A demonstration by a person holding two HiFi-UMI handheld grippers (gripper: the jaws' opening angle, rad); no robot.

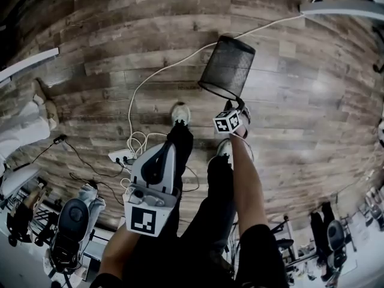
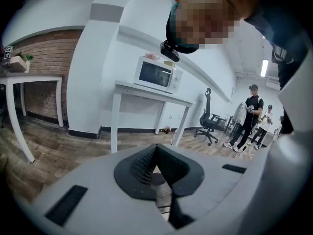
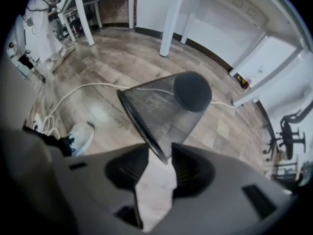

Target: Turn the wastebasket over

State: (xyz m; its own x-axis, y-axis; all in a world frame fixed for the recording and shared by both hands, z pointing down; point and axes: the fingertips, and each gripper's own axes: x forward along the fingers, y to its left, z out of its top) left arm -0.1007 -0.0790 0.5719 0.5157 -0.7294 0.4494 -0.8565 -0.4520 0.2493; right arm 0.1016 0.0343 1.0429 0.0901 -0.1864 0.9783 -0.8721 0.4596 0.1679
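Note:
The black mesh wastebasket [image 1: 228, 66] is on the wood floor ahead of my feet, tipped so that its closed base [image 3: 192, 91] points away from me and its open rim [image 3: 142, 124] faces my right gripper. My right gripper [image 1: 235, 105] points steeply down at the near edge of that rim. In the right gripper view its jaws [image 3: 164, 163] stand open, with the rim's edge in the gap and a strip of floor showing beside it. My left gripper [image 1: 163, 149] hangs lower left over my leg; its jaws [image 2: 156, 153] are shut on nothing and point into the room.
A white cable [image 1: 162, 71] runs across the floor to a power strip [image 1: 120, 156] beside my shoes [image 1: 180, 113]. White table legs [image 3: 171, 18] stand beyond the basket. A microwave [image 2: 156, 75] sits on a white table, with an office chair [image 2: 209, 124] and people [image 2: 252, 116] farther off.

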